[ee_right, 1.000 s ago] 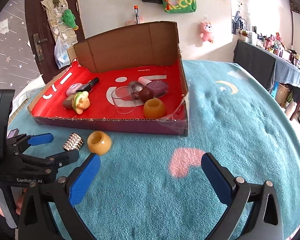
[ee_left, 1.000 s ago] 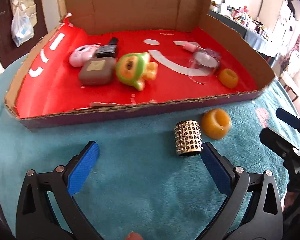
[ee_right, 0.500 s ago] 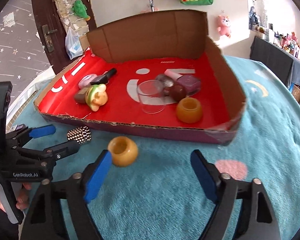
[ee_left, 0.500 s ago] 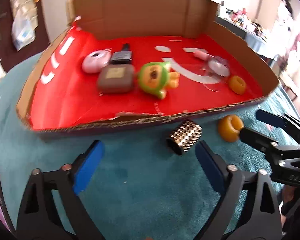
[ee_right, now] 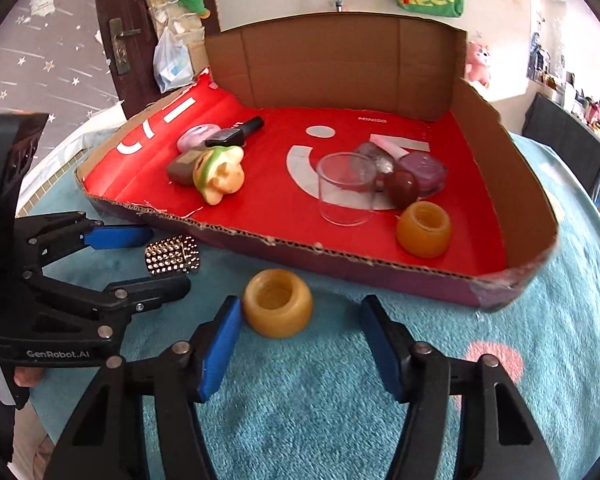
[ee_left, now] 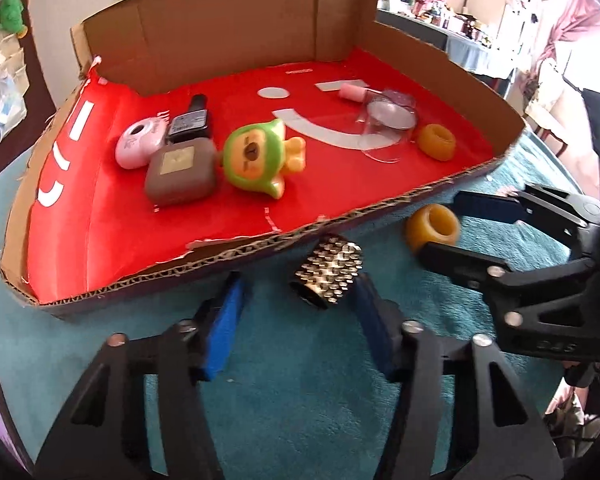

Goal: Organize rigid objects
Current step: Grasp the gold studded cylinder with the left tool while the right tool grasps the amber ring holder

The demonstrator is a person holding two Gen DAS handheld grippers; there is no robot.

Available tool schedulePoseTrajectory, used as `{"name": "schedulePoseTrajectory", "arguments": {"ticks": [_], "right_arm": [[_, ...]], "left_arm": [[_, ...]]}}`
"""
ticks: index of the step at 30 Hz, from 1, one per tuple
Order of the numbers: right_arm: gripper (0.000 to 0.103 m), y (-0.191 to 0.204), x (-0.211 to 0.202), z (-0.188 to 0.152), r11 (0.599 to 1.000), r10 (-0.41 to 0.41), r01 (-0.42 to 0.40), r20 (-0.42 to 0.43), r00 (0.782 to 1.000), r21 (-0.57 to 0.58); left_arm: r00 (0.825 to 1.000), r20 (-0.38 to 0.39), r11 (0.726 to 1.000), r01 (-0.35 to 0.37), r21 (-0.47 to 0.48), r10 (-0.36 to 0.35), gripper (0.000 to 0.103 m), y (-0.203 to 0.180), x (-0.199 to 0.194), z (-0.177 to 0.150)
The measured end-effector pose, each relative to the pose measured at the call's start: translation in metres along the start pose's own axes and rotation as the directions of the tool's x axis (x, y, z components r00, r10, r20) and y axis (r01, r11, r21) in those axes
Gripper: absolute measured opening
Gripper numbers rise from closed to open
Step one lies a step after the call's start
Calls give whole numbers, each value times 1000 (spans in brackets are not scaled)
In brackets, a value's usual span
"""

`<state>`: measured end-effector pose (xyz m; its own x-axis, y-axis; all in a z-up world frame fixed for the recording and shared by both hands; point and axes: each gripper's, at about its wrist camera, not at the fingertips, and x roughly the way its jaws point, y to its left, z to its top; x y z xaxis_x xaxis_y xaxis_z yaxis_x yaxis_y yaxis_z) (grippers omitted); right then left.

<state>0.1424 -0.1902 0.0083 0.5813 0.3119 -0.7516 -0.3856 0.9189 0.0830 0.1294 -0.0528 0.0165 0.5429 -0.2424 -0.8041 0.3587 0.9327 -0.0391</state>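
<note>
A studded silver cylinder (ee_left: 327, 276) lies on the teal cloth just outside the front wall of the red-lined cardboard box (ee_left: 236, 254). My left gripper (ee_left: 300, 312) is open with the cylinder at its fingertips, near the right finger; it also shows in the right wrist view (ee_right: 172, 255). An amber ring-shaped jar (ee_right: 278, 303) lies on the cloth before the box. My right gripper (ee_right: 300, 326) is open, its fingers either side of the jar, nearer the left finger. In the left wrist view the jar (ee_left: 432, 229) sits between the right gripper's fingers (ee_left: 484, 206).
Inside the box lie a green-and-yellow toy (ee_left: 262, 160), a brown case (ee_left: 180, 176), a pink compact (ee_left: 140, 146), a black bottle (ee_left: 192, 120), a clear cup (ee_right: 344, 188), a second amber jar (ee_right: 423, 229) and purple items (ee_right: 420, 170). Teal cloth (ee_right: 540, 320) extends to the right.
Both grippers have moved forward toward the box. The left now has the studded cylinder at its fingertips, and the right now has the amber jar between its fingers. Both jaws have narrowed somewhat.
</note>
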Motion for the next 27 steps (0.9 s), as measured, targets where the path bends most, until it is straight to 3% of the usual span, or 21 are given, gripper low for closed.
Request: {"name": "schedulePoseTrajectory", "arguments": {"ticks": [9,13,18,27], "right_arm": [[61,-2,2,0,1000,6,-6,-8,1000,6],[40,0,2,1,1000,-5,5,-8,1000,-3],[40,-2,1,1,1000,-3,3,-3,1000,2],[40,4,-20,-3,1000,22,-22,22,1000,8]], "left_arm": [[1000,2,999,24,35,-24,42,-7,6,5],[1000,16,999,16,28,-16,24,-6,3,4],[998,25,998,51,-30,-50,23,2,-2,1],[996,52,997,76,-35,-74,23,-1,-26,-15]]}}
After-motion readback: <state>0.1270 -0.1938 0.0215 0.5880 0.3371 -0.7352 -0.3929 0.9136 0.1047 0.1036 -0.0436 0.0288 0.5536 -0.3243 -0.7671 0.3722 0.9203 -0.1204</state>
